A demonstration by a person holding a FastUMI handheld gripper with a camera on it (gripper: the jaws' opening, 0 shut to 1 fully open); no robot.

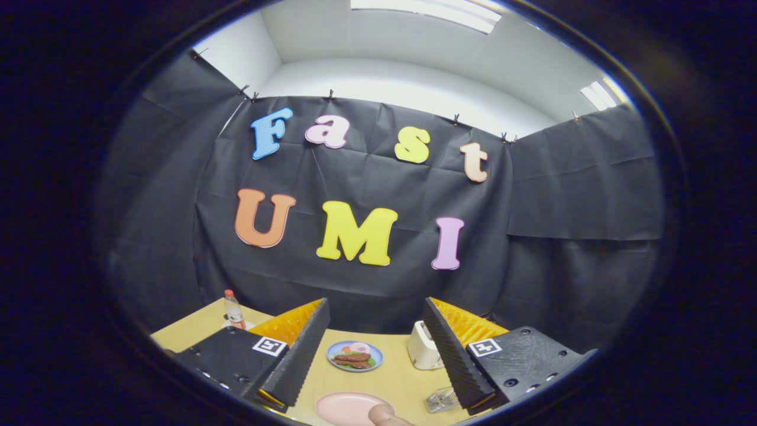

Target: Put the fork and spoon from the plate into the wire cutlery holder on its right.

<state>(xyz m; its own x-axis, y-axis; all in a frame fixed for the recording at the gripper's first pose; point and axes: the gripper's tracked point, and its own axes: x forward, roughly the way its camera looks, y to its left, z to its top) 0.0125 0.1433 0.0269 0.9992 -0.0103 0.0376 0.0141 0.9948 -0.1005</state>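
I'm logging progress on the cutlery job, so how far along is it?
Nothing looks done. The gripper is open and holds nothing, above the table. The pink plate lies just ahead, the wire cutlery holder on its right. Fork and spoon can't be made out; both moves seem left.

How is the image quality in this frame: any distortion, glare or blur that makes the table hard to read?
Gripper view: strong fisheye bending; bright ceiling lights wash out the top; the table is evenly lit and fairly sharp but squeezed low; the open hand-held gripper frames the blue plate; the pink plate and wire holder are cut off.
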